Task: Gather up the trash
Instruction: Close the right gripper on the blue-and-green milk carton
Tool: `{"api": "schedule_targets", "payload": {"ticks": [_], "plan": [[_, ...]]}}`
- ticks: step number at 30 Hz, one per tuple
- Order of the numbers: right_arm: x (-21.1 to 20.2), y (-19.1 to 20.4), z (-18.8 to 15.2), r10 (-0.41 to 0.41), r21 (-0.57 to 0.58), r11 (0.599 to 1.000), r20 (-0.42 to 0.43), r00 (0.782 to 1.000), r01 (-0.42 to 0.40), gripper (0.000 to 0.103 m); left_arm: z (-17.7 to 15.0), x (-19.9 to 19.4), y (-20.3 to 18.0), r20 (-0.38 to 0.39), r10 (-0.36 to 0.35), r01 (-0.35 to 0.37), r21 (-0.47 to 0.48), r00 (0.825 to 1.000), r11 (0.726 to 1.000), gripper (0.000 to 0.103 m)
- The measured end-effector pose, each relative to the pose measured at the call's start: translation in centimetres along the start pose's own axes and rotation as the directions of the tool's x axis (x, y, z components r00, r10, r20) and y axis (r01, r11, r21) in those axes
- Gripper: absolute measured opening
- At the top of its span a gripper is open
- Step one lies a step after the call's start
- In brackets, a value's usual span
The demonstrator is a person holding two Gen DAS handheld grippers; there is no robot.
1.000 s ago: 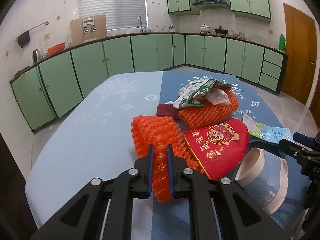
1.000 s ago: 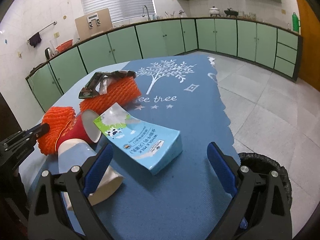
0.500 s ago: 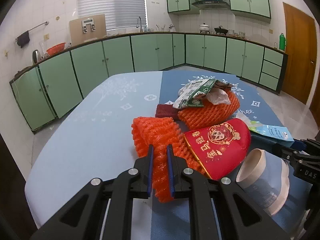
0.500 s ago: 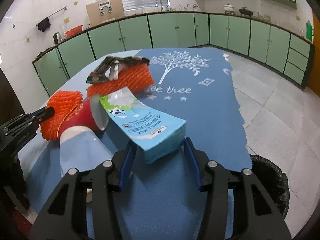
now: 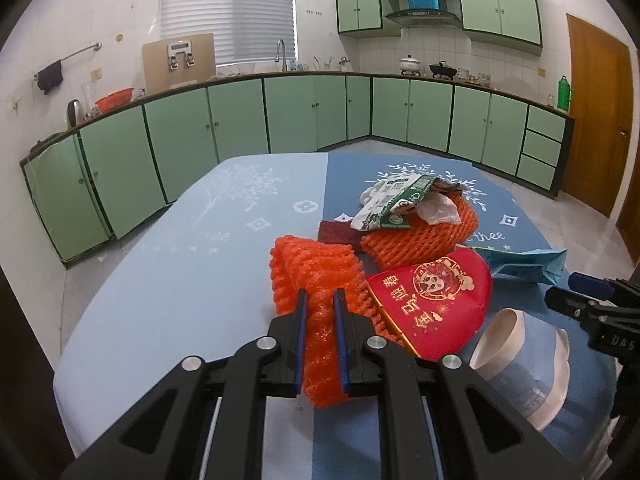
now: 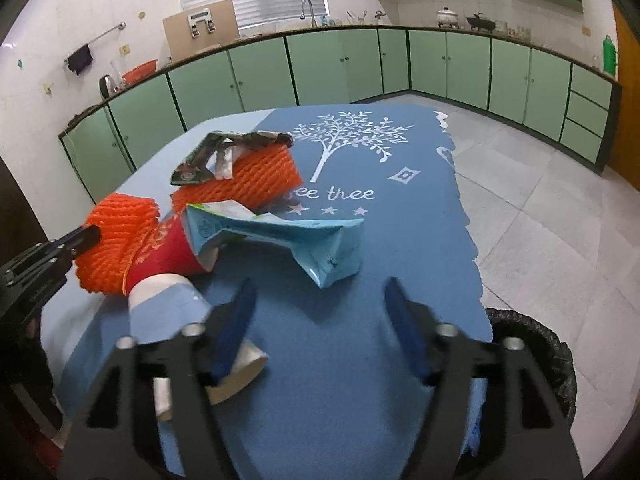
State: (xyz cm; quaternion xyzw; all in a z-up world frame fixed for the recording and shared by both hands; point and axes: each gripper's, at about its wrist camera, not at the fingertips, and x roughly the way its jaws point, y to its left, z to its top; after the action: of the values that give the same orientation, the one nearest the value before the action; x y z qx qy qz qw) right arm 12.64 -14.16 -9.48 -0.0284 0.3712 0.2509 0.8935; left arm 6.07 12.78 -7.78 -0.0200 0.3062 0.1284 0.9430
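Near the tabletop's (image 6: 420, 216) right edge, our right gripper's (image 6: 320, 326) jaws, just reopened, stand spread and empty behind the crumpled milk carton (image 6: 280, 236); it looks light and crushable, so we would pinch its flattened end.

We're looking at a kitchen: ahead of the tongs, mint-green base cabinets (image 5: 224, 128) curve around the room under a dark countertop, white tiled walls (image 5: 80, 20) above. Far ahead, a window with closed white blinds (image 5: 226, 12) behind the tap (image 5: 281, 54). To the right, a wooden door (image 5: 596, 116); pale floor tiles (image 6: 532, 200) below.
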Motion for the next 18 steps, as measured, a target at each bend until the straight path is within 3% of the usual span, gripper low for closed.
{"api": "schedule_targets", "payload": {"ticks": [4,12,18], "plan": [[0.9,0.2,0.5,-0.014,-0.027,1.000,-0.014,1.000,0.013,0.081,0.1,0.3,0.2,-0.012,0.004,-0.004,-0.008,1.000,1.000,0.012],[2.8,0.0,2.1,-0.038,-0.028,0.999,-0.021,0.999,0.037,0.081,0.3,0.7,0.1,-0.016,0.007,-0.007,-0.008,1.000,1.000,0.012],[4.0,-0.1,2.8,-0.010,-0.024,1.000,-0.041,0.999,0.009,0.081,0.3,1.2,0.1,-0.027,0.009,-0.010,-0.011,1.000,1.000,0.013]]}}
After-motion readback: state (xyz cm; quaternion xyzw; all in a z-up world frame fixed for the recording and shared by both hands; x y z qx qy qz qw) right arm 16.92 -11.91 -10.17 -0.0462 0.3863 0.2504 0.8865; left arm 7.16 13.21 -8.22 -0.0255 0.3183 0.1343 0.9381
